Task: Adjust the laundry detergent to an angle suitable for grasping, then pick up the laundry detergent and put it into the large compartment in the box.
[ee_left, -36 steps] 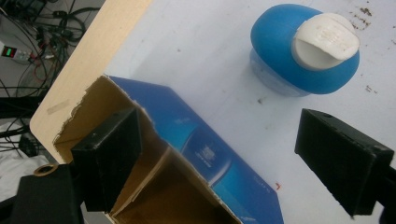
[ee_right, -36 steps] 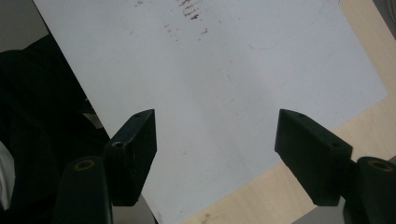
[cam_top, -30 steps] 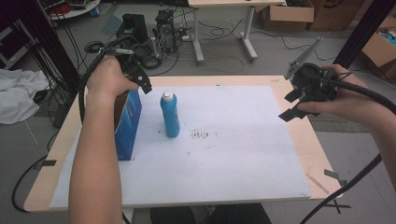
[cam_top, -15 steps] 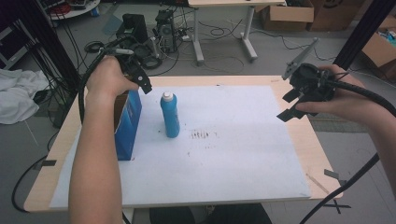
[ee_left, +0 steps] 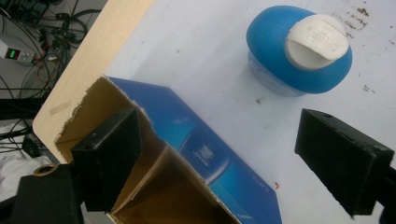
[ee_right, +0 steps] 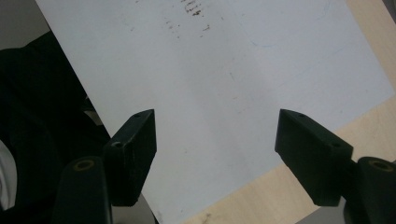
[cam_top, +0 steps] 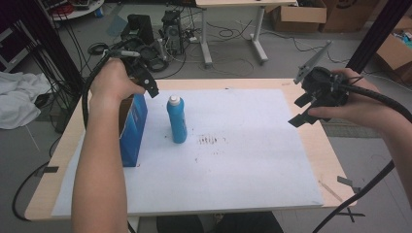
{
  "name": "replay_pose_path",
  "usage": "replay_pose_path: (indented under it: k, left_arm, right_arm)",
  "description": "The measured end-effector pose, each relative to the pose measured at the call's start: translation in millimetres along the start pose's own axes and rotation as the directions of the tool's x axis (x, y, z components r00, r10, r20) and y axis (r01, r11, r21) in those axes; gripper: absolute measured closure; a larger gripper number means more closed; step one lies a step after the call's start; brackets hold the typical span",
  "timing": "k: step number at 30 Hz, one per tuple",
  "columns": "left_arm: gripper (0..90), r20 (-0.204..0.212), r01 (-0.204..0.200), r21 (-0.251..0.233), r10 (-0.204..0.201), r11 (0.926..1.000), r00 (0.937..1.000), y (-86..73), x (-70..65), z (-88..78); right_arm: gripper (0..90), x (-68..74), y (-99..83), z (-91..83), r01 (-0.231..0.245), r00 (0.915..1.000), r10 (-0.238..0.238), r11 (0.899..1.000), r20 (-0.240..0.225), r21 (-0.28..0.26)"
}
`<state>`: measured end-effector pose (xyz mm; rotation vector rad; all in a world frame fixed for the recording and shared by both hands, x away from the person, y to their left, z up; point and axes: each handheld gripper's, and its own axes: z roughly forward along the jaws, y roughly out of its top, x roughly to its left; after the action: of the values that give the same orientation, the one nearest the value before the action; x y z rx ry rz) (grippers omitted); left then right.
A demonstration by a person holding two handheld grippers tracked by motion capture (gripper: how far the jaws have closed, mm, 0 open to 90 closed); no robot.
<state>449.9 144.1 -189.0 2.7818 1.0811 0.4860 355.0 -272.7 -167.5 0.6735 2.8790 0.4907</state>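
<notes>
Landmark: the upright blue plastic bottle with a white cap [cam_top: 177, 119], standing on the white paper sheet [cam_top: 243, 160] that covers the wooden table [cam_top: 316, 141].
Box: the blue cardboard box with an open torn top [cam_top: 132, 127] stands just left of the bottle, apart from it.
Your left gripper [cam_top: 145, 80]: jaws spread wide above the box top, one jaw over its opening, nothing pinched.
Your right gripper [cam_top: 303, 109]: well right of the bottle, over the sheet's edge, jaws spread, holding nothing.

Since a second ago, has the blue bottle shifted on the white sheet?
No. The blue bottle stands upright in the same spot, beside the blue box and left of the dark smudges.
</notes>
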Motion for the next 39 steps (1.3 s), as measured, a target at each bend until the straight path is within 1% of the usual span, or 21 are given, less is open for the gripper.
replay_pose_path:
  k: [7, 9, 14, 17, 19, 25, 32, 36, 38, 39]
  left_arm:
    - [15.4, -0.003, 0.005, -0.001, -0.005, 1.0000, 1.0000, -1.1, -0.2, -2.8]
    - [15.3, -0.004, 0.006, -0.009, -0.006, 0.9999, 1.0000, -1.2, -0.7, -4.4]
    - [15.4, -0.006, -0.001, -0.012, 0.000, 0.9999, 1.0000, -1.1, -2.9, -5.9]
    - [15.4, -0.007, 0.011, -0.019, -0.011, 0.9998, 0.9999, -1.2, -2.6, -7.4]
    - [15.4, -0.012, 0.008, -0.019, -0.009, 0.9998, 0.9999, -1.6, -4.0, -8.3]
    - [15.4, -0.004, 0.014, -0.026, -0.015, 0.9995, 0.9999, -1.8, -4.9, -11.5]
    - [15.3, 0.002, 0.022, -0.028, -0.022, 0.9994, 0.9997, -1.5, -6.0, -13.5]
    - [15.3, 0.004, 0.029, -0.036, -0.029, 0.9989, 0.9996, -1.3, -10.0, -16.3]
    - [15.3, 0.014, 0.034, -0.047, -0.033, 0.9983, 0.9993, -1.1, -12.6, -18.5]
    - [15.4, 0.008, 0.042, -0.050, -0.041, 0.9979, 0.9991, -0.5, -13.9, -20.4]
  right_arm:
    - [29.5, 1.1, -0.4, -0.9, 0.003, 1.0000, -0.003, 1.000, -0.002, 0.001]
    - [29.5, 0.8, -0.9, -1.5, 0.001, 1.0000, -0.001, 1.000, 0.002, 0.001]
    - [29.5, 0.9, -4.0, -1.2, -0.003, 1.0000, 0.003, 1.000, 0.002, 0.001]
    - [29.6, 1.0, -5.6, -1.3, -0.006, 1.0000, 0.006, 1.000, 0.001, -0.003]
    - [29.5, 0.8, -6.2, -1.5, -0.008, 1.0000, 0.008, 1.000, 0.003, -0.005]
    - [29.5, 1.5, -7.4, -0.8, -0.007, 1.0000, 0.007, 1.000, 0.001, 0.001]
    - [29.5, -0.2, -7.8, 0.4, -0.011, 0.9999, 0.011, 1.000, -0.002, -0.005]
    - [29.5, -0.9, -9.3, 2.5, -0.011, 0.9999, 0.011, 1.000, -0.002, -0.003]
    - [29.5, -1.1, -10.0, 3.1, -0.004, 1.0000, 0.004, 1.000, -0.001, -0.008]
    - [29.5, -0.8, -10.4, 3.0, -0.007, 1.0000, 0.007, 1.000, -0.004, -0.008]
